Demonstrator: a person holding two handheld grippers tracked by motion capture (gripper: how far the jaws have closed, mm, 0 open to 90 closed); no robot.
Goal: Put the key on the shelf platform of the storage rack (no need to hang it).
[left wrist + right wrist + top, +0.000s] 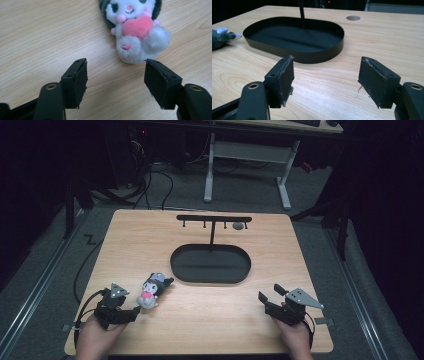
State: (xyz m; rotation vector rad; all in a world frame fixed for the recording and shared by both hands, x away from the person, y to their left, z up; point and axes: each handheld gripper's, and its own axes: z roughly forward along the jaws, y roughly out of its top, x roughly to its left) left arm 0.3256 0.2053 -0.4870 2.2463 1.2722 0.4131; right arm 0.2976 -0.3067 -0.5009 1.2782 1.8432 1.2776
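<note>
- A small plush toy (151, 291) lies on the wooden tabletop (200, 320), at about 8 o'clock from the black oval tray (210, 263) and near its left end without touching it.
- In the left gripper view the plush toy (135, 35) shows a white face, dark ears, a pink heart held at its chest and a fluffy white lower body; it lies face up.
- The left tongs (129, 312) sit at about 7 o'clock from the toy, spread wide and holding nothing. In the left gripper view the left tongs (116, 83) frame bare wood, with the toy's lower body just ahead toward 1 o'clock.
- The right tongs (270, 297) rest at about 4 o'clock from the tray, well apart from the toy, also spread wide and empty. In the right gripper view the right tongs (325, 82) point at the tray (312, 56).
- A thin black hanger stand (214, 220) rises from the tray's far side, with small pegs under its crossbar.
- The toy looks light, soft and squashy; it should not slip or break, though it will compress under a firm pinch.
- The rounded white lower body or the waist seems the best place to hold; the ears and any small loop would be harder to catch.
</note>
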